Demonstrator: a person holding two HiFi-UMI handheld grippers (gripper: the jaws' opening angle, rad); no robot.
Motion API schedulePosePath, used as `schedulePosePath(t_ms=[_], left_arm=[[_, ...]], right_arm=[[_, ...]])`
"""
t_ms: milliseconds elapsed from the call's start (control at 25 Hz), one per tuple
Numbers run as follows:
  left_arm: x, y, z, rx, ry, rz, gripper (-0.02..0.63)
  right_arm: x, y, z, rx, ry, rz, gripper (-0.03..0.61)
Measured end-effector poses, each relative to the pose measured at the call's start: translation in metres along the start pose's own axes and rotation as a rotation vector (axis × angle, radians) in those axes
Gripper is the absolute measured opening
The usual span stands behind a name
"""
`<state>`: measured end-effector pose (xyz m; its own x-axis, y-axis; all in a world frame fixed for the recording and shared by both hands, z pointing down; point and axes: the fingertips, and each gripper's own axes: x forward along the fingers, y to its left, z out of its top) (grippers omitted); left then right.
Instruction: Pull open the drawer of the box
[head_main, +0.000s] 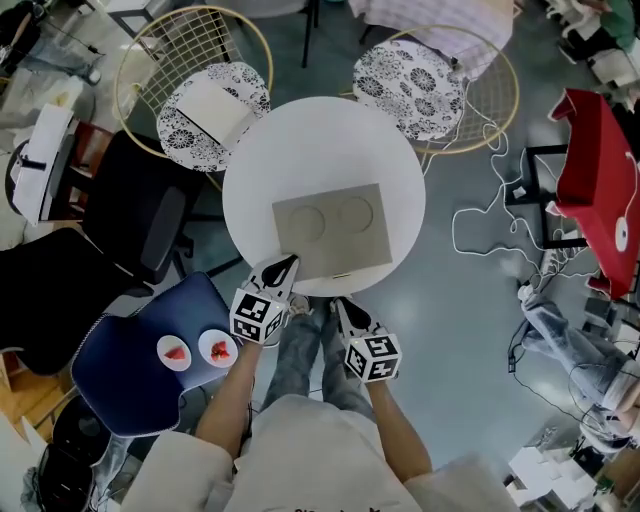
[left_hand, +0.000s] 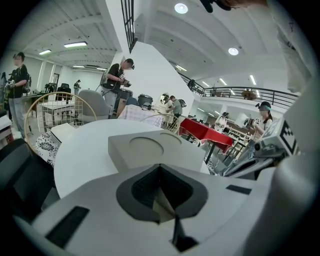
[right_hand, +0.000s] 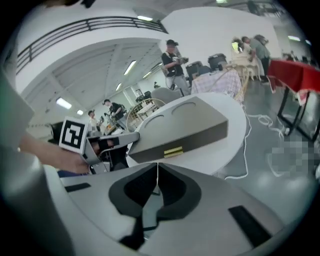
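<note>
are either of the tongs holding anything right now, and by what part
Nothing is held. The left tongs and right tongs are both shut and empty, with the box beyond them; its gold pull tab is ungripped.

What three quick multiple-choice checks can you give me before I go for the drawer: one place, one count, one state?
1. Where does the box sit? A) on the round white table B) on a wire chair C) on the floor
2. How many round recesses mark its top? A) one B) two C) four
3. What state is the drawer in? A) pulled out B) closed C) taken away
1 A: the head view shows it on the tabletop. 2 B: two circles lie side by side. 3 B: its front, with the gold tab, sits flush in the right gripper view.
</note>
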<state>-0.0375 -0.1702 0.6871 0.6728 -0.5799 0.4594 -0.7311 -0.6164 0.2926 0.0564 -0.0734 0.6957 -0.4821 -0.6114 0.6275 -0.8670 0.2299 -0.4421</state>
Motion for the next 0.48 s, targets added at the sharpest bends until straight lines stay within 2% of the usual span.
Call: schedulePosePath(t_ms=[120,280,360,400,480], left_arm=[[0.0,-0.001,0.0,0.005,0.007,0.0,0.011],[0.001,0.001,0.001,0.005,0.005,0.0,0.011],[0.001,0.001,0.001,0.003,0.009,-0.001,0.011],[0.001,0.002,0.001,0.002,0.009,-0.001,0.011],[0.001,0.001,0.001,-0.001,0.009,-0.002,0.011]], right_arm=[[0.005,-0.003,0.002,0.29,-0.045,0.066,0.017],[0.011,-0.014,0.006,0.855,-0.175,0.195,0.018],[0.013,-0.02,0.007,1.098,-0.254,0.263,0.018],[0.014,-0.023,0.005,1.177,-0.284,0.279,0.018],[0.017,-0.028,0.0,1.243,-0.305,0.28,0.018]])
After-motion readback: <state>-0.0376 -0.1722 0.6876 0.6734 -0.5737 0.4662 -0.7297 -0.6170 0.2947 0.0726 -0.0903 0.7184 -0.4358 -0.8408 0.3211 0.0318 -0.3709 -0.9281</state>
